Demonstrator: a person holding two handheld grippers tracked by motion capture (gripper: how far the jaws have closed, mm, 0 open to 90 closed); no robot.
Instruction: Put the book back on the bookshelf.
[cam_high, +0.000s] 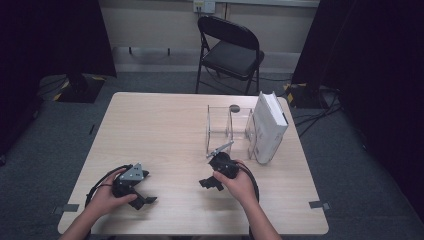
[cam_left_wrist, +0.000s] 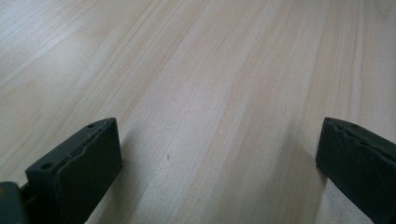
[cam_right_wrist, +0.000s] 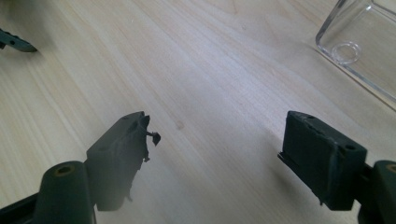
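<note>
On the wooden table (cam_high: 160, 130) a person's two hands each hold a black gripper. My left gripper (cam_high: 142, 196) rests low at the near left, its jaws wide apart over bare wood (cam_left_wrist: 219, 140), so it is open and empty. My right gripper (cam_high: 210, 183) sits near the table's middle front, just short of a clear acrylic rack (cam_high: 227, 127). Its jaws stand apart over bare wood (cam_right_wrist: 219, 135) with nothing between them. A corner of the clear rack (cam_right_wrist: 359, 42) shows at the upper right of the right gripper view. A white book (cam_high: 270, 127) stands upright against the rack's right side.
A black folding chair (cam_high: 230, 50) stands beyond the table's far edge. Dark curtains hang on both sides, and cables lie on the grey floor at the right. A tip of the other gripper (cam_right_wrist: 14, 44) shows at the far left of the right gripper view.
</note>
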